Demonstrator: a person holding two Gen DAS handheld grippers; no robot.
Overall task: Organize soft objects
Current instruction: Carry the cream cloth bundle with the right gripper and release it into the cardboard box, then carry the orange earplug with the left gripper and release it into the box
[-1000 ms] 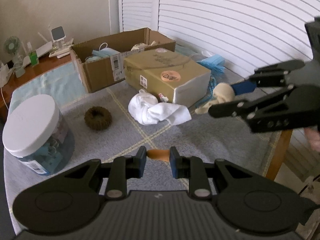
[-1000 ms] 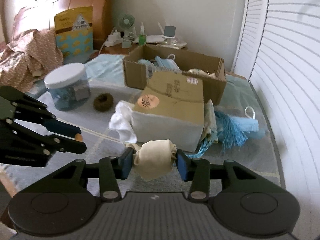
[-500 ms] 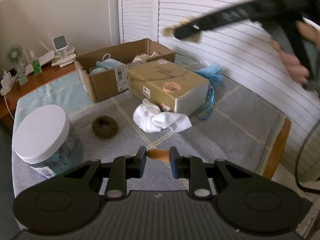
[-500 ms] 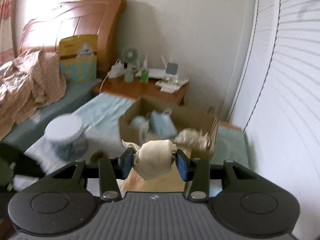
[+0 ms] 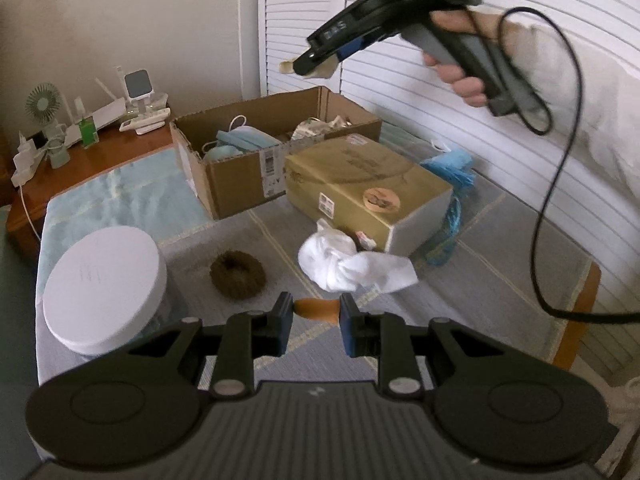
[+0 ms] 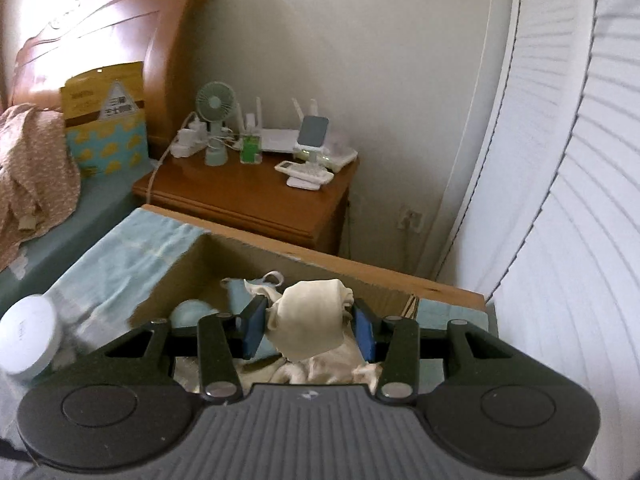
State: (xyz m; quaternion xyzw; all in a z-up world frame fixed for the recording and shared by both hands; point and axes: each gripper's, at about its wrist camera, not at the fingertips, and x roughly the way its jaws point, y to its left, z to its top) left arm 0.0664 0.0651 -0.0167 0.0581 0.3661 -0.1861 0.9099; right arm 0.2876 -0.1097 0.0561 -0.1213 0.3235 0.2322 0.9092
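Cream cloth [image 6: 310, 322] sits pinched in your right gripper [image 6: 310, 330] above the cardboard box [image 5: 240, 184]; your left gripper [image 5: 316, 314] clamps an orange piece [image 5: 318, 309] near the table's front edge.

The white-lidded jar [image 6: 28, 334] is blurred at the right wrist view's lower left edge — the cardboard box's [image 6: 224, 256] near side hides behind the gripper body.
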